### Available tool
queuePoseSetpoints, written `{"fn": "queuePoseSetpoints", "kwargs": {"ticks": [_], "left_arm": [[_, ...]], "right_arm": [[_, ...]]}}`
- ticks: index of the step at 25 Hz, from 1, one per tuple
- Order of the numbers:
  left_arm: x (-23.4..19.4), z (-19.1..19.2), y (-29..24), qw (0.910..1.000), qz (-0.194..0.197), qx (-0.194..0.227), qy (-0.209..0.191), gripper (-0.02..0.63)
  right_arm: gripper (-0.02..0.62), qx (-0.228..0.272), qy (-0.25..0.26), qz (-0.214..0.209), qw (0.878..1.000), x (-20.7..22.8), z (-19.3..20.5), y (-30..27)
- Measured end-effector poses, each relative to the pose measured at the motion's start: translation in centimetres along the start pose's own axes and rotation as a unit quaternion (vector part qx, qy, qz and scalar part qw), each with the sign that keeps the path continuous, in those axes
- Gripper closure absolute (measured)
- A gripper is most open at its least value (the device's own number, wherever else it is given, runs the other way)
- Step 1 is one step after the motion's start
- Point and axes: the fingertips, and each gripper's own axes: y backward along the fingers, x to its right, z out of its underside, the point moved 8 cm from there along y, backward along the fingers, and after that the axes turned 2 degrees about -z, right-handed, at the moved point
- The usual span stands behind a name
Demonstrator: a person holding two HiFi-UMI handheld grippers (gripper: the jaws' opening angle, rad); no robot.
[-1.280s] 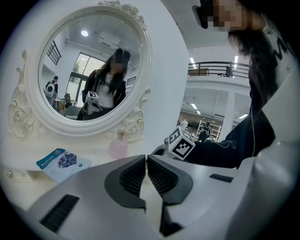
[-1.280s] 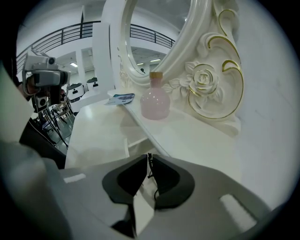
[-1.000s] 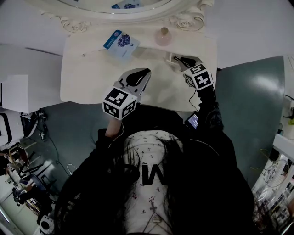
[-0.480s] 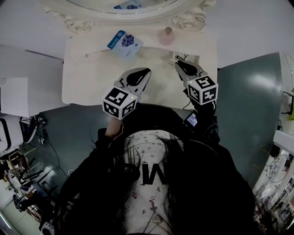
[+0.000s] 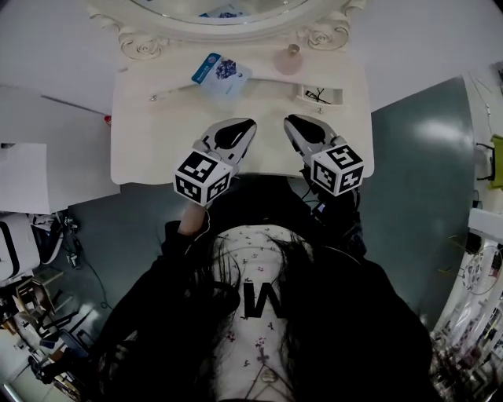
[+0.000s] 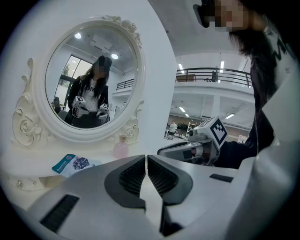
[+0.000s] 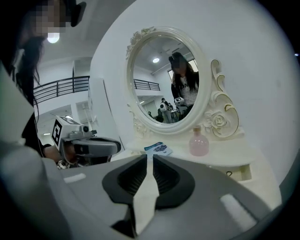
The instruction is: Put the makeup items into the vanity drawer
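Observation:
A blue-and-white packet (image 5: 222, 72) lies at the back of the white vanity top (image 5: 157, 133), below the oval mirror (image 5: 228, 9). A pink bottle (image 5: 291, 60) stands to its right. Right of both, a small drawer (image 5: 321, 95) stands open with something thin and dark inside. My left gripper (image 5: 238, 127) and right gripper (image 5: 296, 123) hover side by side over the front of the top, both shut and empty. The left gripper view shows the packet (image 6: 70, 164) and bottle (image 6: 121, 149) ahead. In the right gripper view the bottle (image 7: 199, 143) stands above the open drawer (image 7: 239, 172).
The vanity stands against a white wall, with grey-green floor (image 5: 424, 157) to its right and in front. White furniture (image 5: 39, 173) sits to the left. The person's dark sleeves and body fill the lower half of the head view.
My right gripper has drawn back from the open drawer at the right and moved left, level with the left gripper. The left gripper has barely moved.

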Motion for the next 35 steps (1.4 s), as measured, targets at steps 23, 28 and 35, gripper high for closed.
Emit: {"fn": "queuePoseSetpoints", "kwargs": {"ticks": [23, 28, 35], "left_arm": [[0.8, 3.6, 7.2, 0.9967, 0.081, -0.004, -0.004, 0.606], [2.2, 3.8, 6.9, 0.9976, 0.069, -0.006, -0.007, 0.606], [8.0, 4.7, 6.4, 0.9987, 0.051, -0.01, -0.003, 0.606]], "right_arm": [[0.546, 0.017, -0.025, 0.072, 0.997, -11.6, 4.5, 1.4], [0.546, 0.014, -0.028, 0.071, 0.997, -11.4, 5.5, 3.1], [0.546, 0.014, -0.024, 0.071, 0.997, -11.2, 7.1, 9.3]]}}
